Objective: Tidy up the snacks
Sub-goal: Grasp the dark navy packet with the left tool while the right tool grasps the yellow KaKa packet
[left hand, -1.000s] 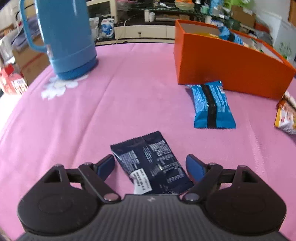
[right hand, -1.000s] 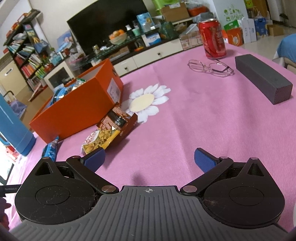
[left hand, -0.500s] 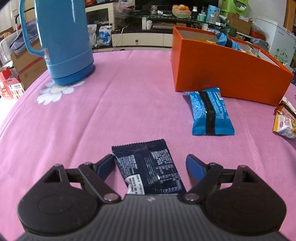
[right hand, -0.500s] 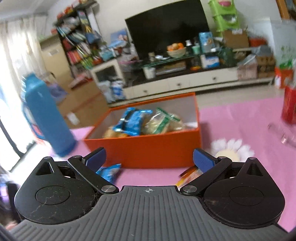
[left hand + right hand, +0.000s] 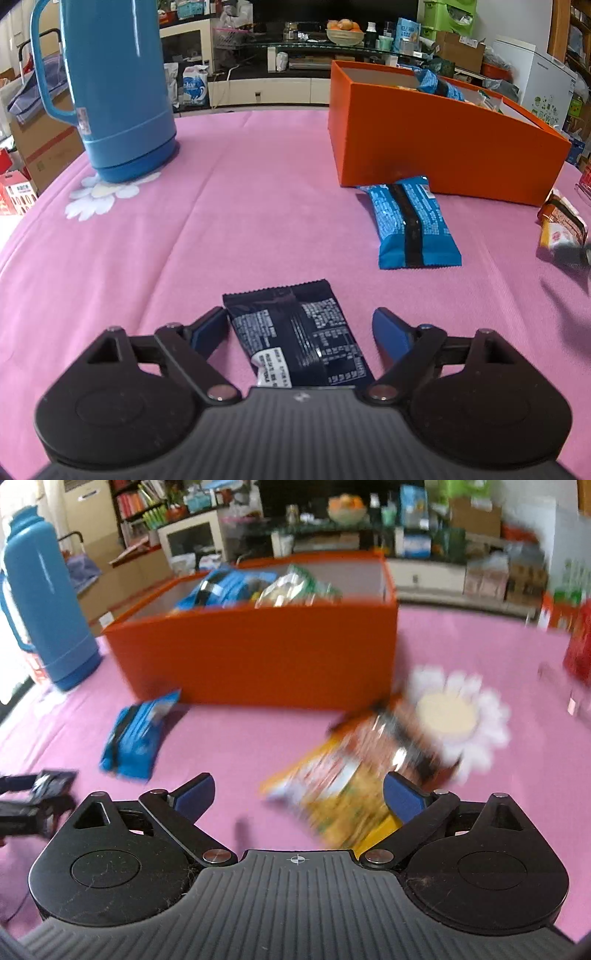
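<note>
Right gripper [image 5: 297, 799] swung to yellow packet [image 5: 343, 794] — only left view shows dark packet's [image 5: 295, 338] print.

We count three snack packets on the tabletop [image 5: 258, 192]: one dark packet [image 5: 295, 339], one blue packet [image 5: 410, 221], one orange-yellow packet [image 5: 354, 775] (blurred). One orange box [image 5: 443, 144], one blue flask [image 5: 118, 88].

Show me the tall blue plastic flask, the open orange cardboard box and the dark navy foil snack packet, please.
Tall blue plastic flask [image 5: 118, 92], left wrist view: middle of its body.
Open orange cardboard box [image 5: 443, 144], left wrist view: its long front wall.
Dark navy foil snack packet [image 5: 299, 332], left wrist view: its printed face.
</note>
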{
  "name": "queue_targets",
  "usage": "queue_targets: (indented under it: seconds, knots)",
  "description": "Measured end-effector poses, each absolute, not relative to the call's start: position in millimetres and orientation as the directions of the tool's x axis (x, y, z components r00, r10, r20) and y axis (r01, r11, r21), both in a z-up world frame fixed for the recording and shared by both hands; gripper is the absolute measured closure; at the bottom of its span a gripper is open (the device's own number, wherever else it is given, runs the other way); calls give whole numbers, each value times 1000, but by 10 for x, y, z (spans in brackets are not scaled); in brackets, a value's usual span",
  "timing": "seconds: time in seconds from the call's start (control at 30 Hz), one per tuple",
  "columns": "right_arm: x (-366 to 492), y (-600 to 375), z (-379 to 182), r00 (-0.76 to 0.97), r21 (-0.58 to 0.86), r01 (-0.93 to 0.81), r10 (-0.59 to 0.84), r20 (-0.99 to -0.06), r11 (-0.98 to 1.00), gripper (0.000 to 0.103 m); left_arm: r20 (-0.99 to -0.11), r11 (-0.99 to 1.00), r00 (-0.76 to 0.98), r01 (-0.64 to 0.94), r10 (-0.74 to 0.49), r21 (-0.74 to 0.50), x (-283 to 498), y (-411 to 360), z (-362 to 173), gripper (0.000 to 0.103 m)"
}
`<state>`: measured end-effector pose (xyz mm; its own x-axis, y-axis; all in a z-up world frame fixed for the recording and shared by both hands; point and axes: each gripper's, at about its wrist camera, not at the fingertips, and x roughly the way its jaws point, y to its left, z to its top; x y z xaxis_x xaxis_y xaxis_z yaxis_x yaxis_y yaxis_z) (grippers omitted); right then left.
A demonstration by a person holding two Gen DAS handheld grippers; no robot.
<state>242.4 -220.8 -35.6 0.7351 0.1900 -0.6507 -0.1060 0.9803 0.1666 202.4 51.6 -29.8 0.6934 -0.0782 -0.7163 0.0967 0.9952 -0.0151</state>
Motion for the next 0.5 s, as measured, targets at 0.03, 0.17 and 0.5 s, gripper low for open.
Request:
queue_targets:
  seconds: [0.03, 0.17, 0.5]
  knots:
    - [2329, -2188, -389, 731, 182, -117, 208, -650, 976, 10, -715, 995, 695, 97, -78, -14, 2022, 514, -301, 17]
    - [2102, -2154, -388, 740, 204, -136, 236, -629, 969, 10, -720, 995, 689, 101, -81, -15, 2018, 524, -295, 16]
    - [2552, -2285, -362, 709, 178, -145, 228, -667, 973, 10, -726, 995, 684, 96, -76, -14, 2016, 507, -300, 13]
